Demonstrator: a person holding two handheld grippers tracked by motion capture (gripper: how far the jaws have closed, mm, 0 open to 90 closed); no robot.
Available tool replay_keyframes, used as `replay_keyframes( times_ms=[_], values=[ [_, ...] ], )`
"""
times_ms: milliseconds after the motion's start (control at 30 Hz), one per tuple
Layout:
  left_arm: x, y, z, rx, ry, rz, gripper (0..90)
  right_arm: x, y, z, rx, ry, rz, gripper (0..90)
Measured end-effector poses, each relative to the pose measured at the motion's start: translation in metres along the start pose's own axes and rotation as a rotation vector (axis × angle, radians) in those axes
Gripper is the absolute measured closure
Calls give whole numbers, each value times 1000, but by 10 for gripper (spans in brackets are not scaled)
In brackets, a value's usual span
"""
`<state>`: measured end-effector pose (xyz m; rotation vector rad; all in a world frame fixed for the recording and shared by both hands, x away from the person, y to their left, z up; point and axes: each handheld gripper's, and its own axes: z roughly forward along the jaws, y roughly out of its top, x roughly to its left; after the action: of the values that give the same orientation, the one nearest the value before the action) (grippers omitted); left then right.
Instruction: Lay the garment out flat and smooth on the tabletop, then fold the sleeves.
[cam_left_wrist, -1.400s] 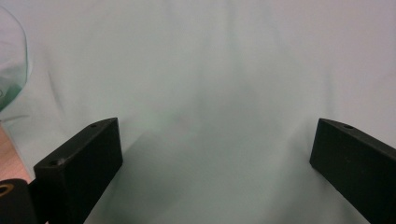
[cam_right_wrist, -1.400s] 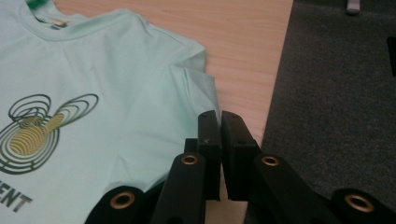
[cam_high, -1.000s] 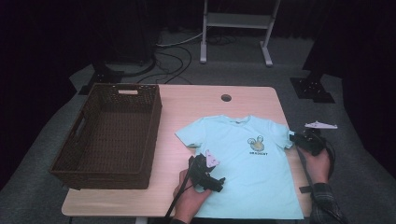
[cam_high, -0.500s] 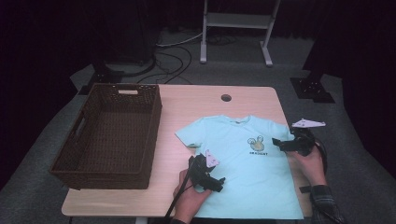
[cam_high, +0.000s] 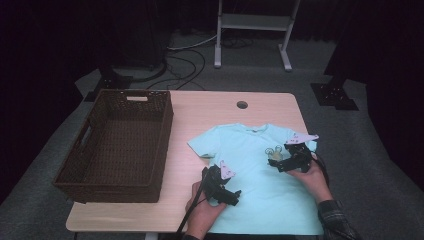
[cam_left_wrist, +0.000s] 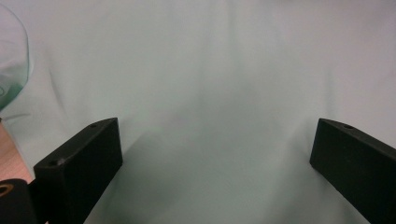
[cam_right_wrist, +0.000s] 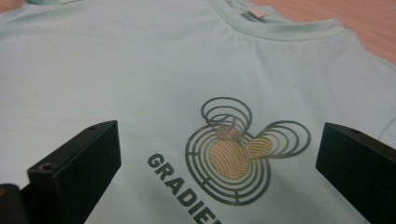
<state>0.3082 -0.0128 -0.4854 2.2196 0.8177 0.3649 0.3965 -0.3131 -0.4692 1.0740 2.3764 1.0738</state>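
Observation:
A pale mint T-shirt (cam_high: 250, 155) lies flat, front up, on the right half of the wooden table (cam_high: 200, 107). Its chest carries a ringed mouse-head print (cam_right_wrist: 233, 158) above dark lettering. My right gripper (cam_high: 276, 164) hovers over that print, pointing left; its jaws have just been opening and stand wide apart (cam_right_wrist: 219, 163) with nothing pinched between them. My left gripper (cam_high: 231, 196) rests low over the shirt's lower left part, also open (cam_left_wrist: 215, 154), with plain fabric (cam_left_wrist: 210, 84) under its jaws.
A dark brown wicker basket (cam_high: 115, 145) stands on the left half of the table. A round cable hole (cam_high: 242, 105) sits near the far edge. Beyond the table, a metal stand (cam_high: 250, 30) and cables (cam_high: 185, 60) lie on the floor.
My right gripper has moved left from the shirt's right sleeve to above the chest print, and its jaws have spread. The left gripper has stayed where it was.

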Motion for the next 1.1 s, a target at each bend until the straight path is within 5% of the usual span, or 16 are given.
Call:
replay_keyframes(
  times_ms=[433, 867, 1100],
  values=[
    [-3, 1, 1, -1, 4, -8, 9, -2, -11, 14, 48, 5, -15, 0],
    [-27, 9, 10, 0, -17, 14, 10, -17, -25, -1, 48, 29, -37, 0],
    [-28, 10, 10, -1, -19, 21, 9, -18, -26, -2, 48, 32, -43, 0]
  ],
)
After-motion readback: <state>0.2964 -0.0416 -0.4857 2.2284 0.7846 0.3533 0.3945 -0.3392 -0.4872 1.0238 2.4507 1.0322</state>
